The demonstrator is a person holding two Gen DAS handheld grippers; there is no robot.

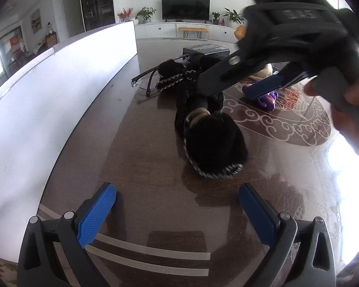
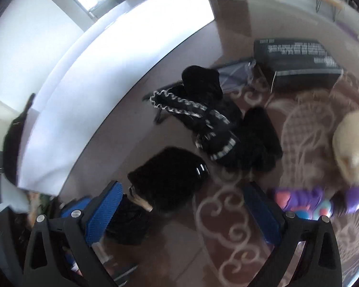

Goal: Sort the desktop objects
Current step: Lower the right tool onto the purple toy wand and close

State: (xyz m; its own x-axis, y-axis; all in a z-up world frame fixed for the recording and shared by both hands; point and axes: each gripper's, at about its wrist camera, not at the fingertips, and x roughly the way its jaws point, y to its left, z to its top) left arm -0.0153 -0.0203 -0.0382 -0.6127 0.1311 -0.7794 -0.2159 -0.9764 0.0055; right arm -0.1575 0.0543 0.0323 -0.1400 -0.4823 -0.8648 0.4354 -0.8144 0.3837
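Overhead, the right gripper point(image 2: 182, 211) hangs with jaws wide above the black scarf point(image 1: 203, 117), which runs lengthwise away across the counter point(image 1: 136, 157), while the left gripper point(image 1: 177, 203), jaws equally wide and empty, waits at its near end.
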